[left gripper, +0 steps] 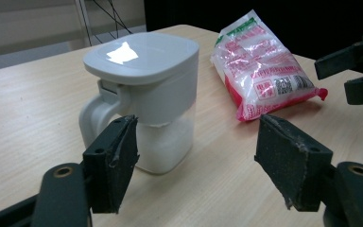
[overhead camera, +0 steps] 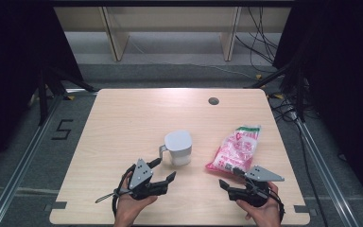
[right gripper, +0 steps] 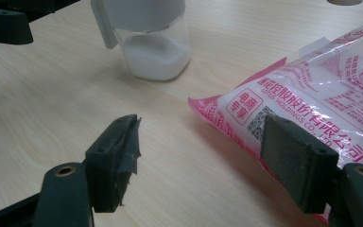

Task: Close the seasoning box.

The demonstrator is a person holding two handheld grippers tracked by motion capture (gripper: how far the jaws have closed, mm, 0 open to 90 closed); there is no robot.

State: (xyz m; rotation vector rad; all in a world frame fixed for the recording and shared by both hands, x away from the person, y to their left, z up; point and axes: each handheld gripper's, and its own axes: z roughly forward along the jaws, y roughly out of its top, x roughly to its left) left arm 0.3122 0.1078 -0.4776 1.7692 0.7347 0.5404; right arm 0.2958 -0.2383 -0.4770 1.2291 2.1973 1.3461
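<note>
Jaws of your left gripper (left gripper: 196, 156) stand spread wide with nothing between the pads; one pad sits just in front of the jug (left gripper: 146, 99), near the handle (left gripper: 90, 120), and I cannot tell whether it touches. In the high view that left gripper (overhead camera: 163, 174) lies near the table's front edge, pointing toward the jug (overhead camera: 178, 147) just beyond it, your left hand (overhead camera: 131, 204) wrapped around its body. The jug is clear below and white above, with a flat white lid (left gripper: 142, 56) shut on top and a layer of white powder in the bottom; it stands upright near the middle of the table (overhead camera: 123, 123). Your right gripper (right gripper: 198, 158) is also spread, holding nothing; one pad stands in front of the near corner of the bag (right gripper: 321, 94), and contact cannot be judged. From above, the right gripper (overhead camera: 230, 179) sits just in front of the bag (overhead camera: 236, 149), held by your right hand (overhead camera: 262, 210). The bag is a sealed pink-and-white packet with red print and a green strip at its far end, lying flat to the right of the jug, near it but apart. A small round grommet (overhead camera: 213, 100) sits near the table's far edge.
</note>
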